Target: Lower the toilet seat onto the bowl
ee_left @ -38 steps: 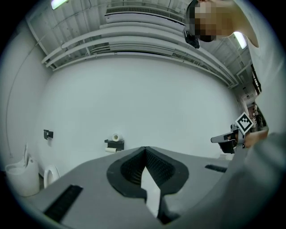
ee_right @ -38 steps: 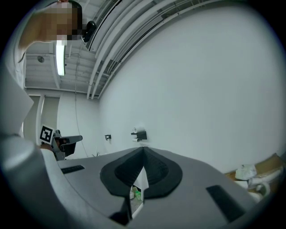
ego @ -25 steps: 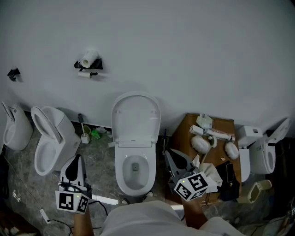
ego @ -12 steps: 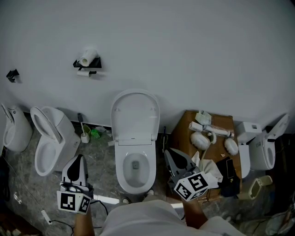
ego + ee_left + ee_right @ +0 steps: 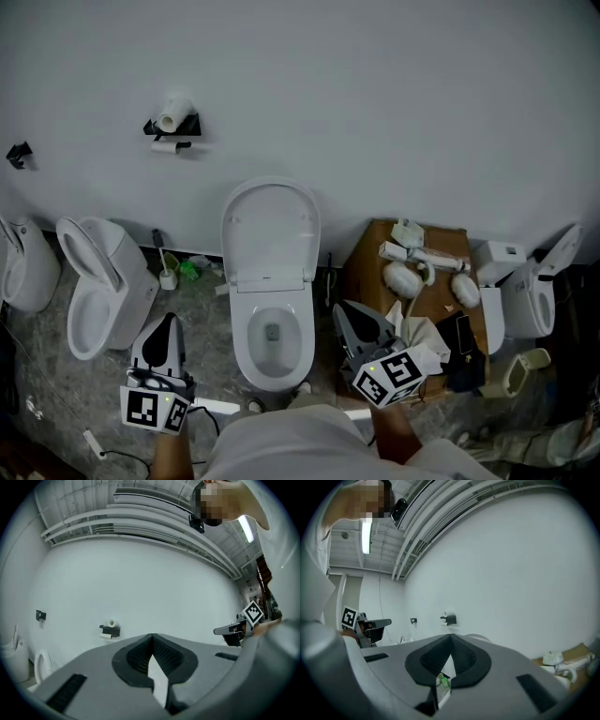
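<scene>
In the head view a white toilet stands against the wall in the middle. Its seat and lid (image 5: 270,230) are raised upright against the wall above the open bowl (image 5: 273,339). My left gripper (image 5: 169,324) hangs low to the left of the bowl, shut and empty, well apart from it. My right gripper (image 5: 343,310) hangs low to the right of the bowl, also shut with nothing in it. In the left gripper view the jaws (image 5: 151,636) meet at their tips against the wall. The right gripper view has its closed jaws (image 5: 450,636) in front of the raised lid's top (image 5: 477,638).
A second toilet (image 5: 99,291) stands to the left, with a toilet brush (image 5: 167,273) between the two. A cardboard box (image 5: 370,267) with white parts sits to the right, and another toilet (image 5: 527,292) beyond it. A paper roll holder (image 5: 172,123) hangs on the wall.
The head view has shifted a little, so the toilets and box sit slightly higher and further left. Both grippers stay low and shut; the seat has not moved.
</scene>
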